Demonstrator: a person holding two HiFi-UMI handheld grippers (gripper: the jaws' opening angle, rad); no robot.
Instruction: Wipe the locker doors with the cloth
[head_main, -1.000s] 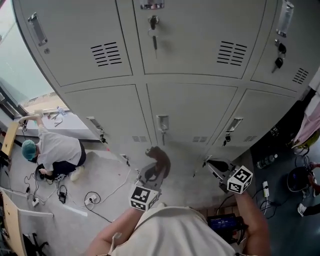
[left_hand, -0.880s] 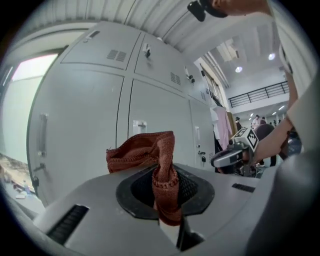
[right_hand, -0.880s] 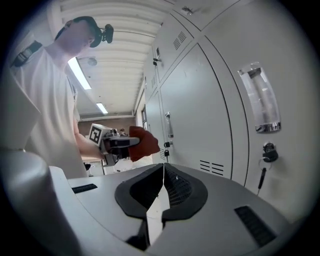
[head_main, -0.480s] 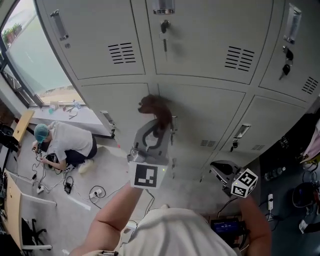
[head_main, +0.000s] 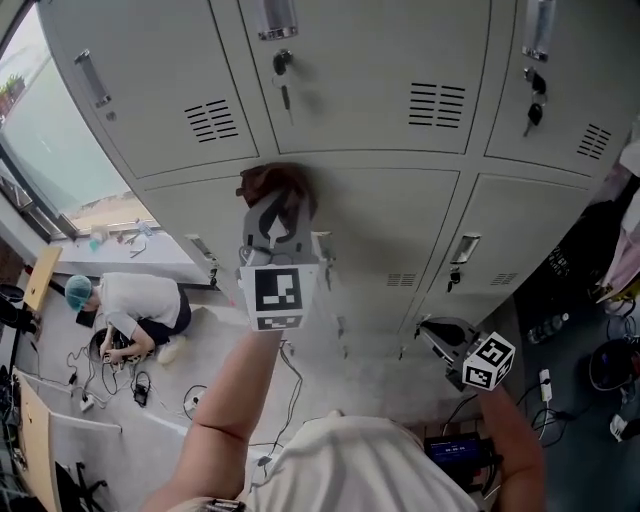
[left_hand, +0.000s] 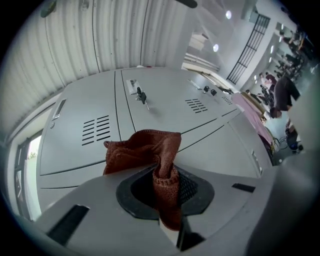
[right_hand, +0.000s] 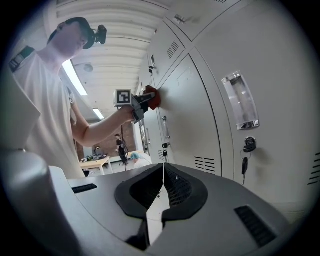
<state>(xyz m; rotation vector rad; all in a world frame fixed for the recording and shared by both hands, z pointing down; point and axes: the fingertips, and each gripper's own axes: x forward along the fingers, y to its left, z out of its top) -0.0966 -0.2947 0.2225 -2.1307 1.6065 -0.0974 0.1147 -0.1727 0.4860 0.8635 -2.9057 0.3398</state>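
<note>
1. Presently, in the head view, the left gripper (head_main: 274, 205) was held up on an outstretched arm at about 11 o'clock from frame centre. Its jaws were clamped on the brown knitted cloth (head_main: 272, 183).
2. The cloth was bunched above the jaw tips and lay against the grey locker doors (head_main: 380, 60). It sat at the horizontal seam between the upper and lower rows, on the top edge of the middle lower door.
3. In the left gripper view, one strip of the cloth ran down between the jaws. The rest fanned out toward 11 o'clock.
4. The right gripper (head_main: 436, 336) hung low at about 4 o'clock, well apart from the cloth. Its jaws had met with nothing between them, and it pointed along the locker face.
5. A key (head_main: 285, 95) hung from the lock of the upper middle door, at 12 o'clock from the cloth.
6. A crouching person (head_main: 130, 310) in a white top and teal cap was on the floor at 8 o'clock, among cables (head_main: 110, 380).
</note>
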